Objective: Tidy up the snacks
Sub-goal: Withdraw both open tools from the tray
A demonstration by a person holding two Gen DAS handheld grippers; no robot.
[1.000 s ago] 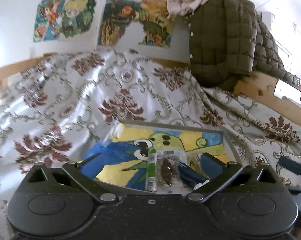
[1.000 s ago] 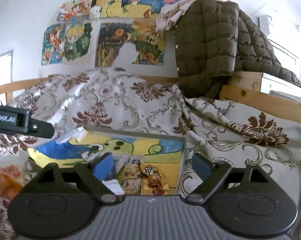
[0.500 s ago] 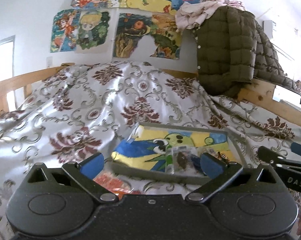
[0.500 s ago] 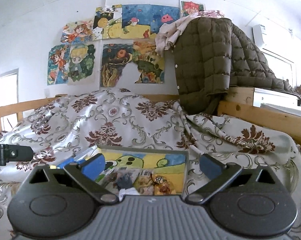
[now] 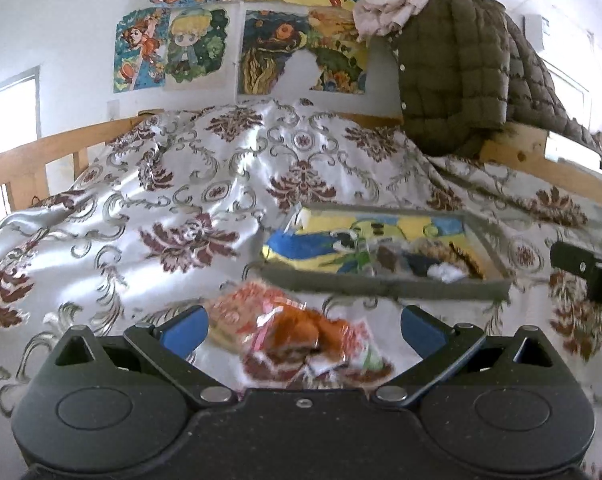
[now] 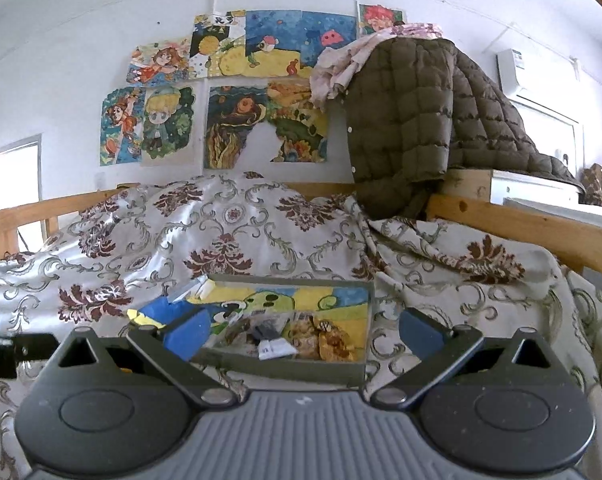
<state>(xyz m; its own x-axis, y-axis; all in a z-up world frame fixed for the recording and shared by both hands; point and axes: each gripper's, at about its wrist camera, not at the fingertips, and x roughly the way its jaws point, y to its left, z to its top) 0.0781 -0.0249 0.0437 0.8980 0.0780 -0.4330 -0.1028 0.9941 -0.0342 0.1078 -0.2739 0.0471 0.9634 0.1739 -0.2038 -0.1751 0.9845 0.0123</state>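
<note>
Snack packets (image 5: 297, 338) are lying right in front of my left gripper (image 5: 301, 330), a loose heap of red, orange and white wrappers on the patterned bedspread (image 5: 189, 208), just on my side of the tray (image 5: 381, 286). I am holding the left gripper's jaws spread wide, one blue pad on each side of the heap, neither pad pressing on a wrapper as far as I can tell through the blur. I am judging these packets to be light, soft and crinkly, with slick film that is likely to slide if I pinch a flat face. A gathered seam or the bunched middle of one packet looks like the safer hold, and a gentle squeeze seems wise, since whatever is inside may crush.

My right gripper (image 6: 305, 330) is also standing fully open, with nothing between its pads, and it is looking straight at the tray's near wall (image 6: 285, 366) from just in front of it. Inside the tray, towards its right end, more small snacks (image 6: 325, 338) are sitting in a cluster on the painted floor; they look equally light and loose. A white scrap (image 6: 275, 347) is lying among them.

Beyond the tray the bedspread is rising in folds to a wooden rail (image 6: 521, 220), where a quilted jacket (image 6: 413, 120) is hanging below the drawings (image 6: 229, 92) on the wall.
</note>
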